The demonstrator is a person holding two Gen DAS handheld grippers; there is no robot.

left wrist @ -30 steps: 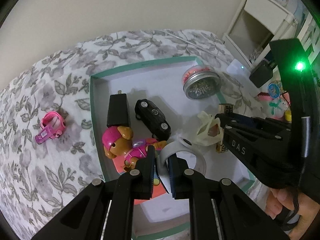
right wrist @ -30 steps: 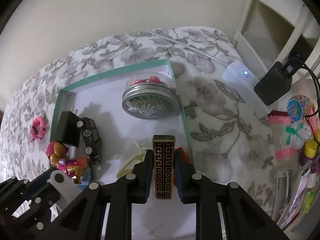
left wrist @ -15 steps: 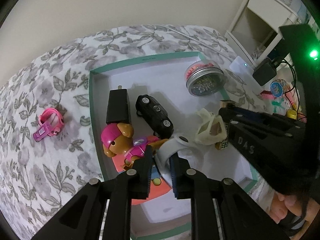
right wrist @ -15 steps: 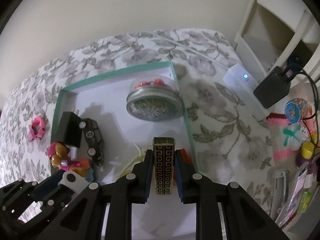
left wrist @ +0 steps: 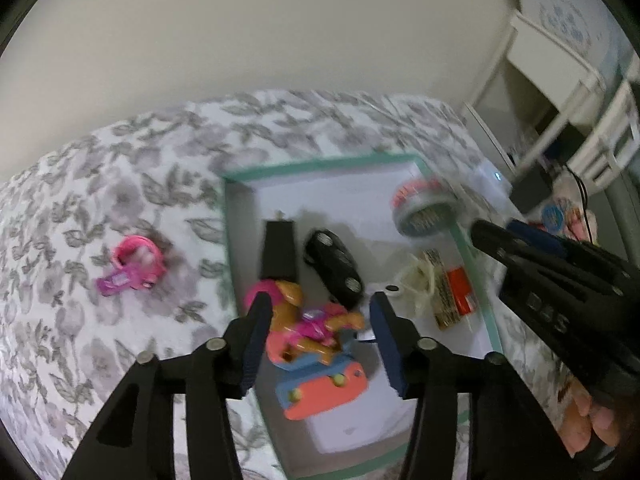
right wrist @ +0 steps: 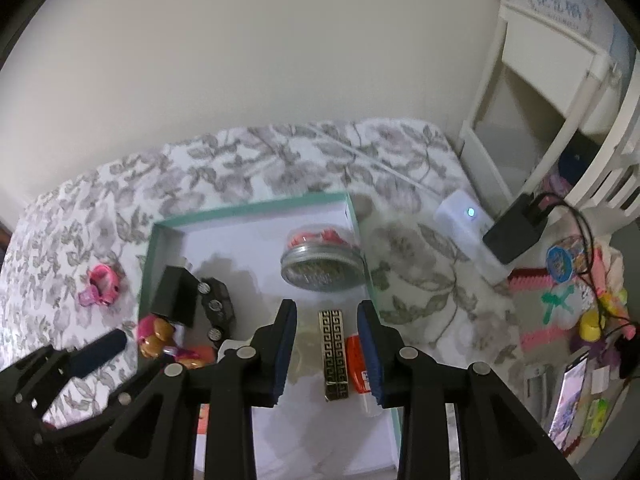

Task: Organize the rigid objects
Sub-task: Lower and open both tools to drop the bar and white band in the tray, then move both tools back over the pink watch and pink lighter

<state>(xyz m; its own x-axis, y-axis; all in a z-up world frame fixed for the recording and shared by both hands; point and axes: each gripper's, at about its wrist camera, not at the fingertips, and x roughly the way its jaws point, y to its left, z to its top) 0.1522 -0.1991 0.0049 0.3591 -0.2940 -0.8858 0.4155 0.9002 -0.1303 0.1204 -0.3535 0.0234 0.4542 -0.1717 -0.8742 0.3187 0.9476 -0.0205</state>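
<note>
Teal-rimmed box (right wrist: pixel 146 276) on floral cloth (right wrist: pixel 420 256): holds jar (right wrist: pixel 322 266), pup toy (left wrist: pixel 308 324), blk car (left wrist: pixel 336 266), gold-patterned case (right wrist: pixel 335 354) w/ the rest. Left gripper (left wrist: pixel 320 344) wide open, empty, over pup toy. Right gripper (right wrist: pixel 327 350) wide open, empty, straddling case.

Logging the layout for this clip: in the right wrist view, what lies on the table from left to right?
Pink toy watch → black box → black toy car → jar → white plug-in device → black charger.
</note>
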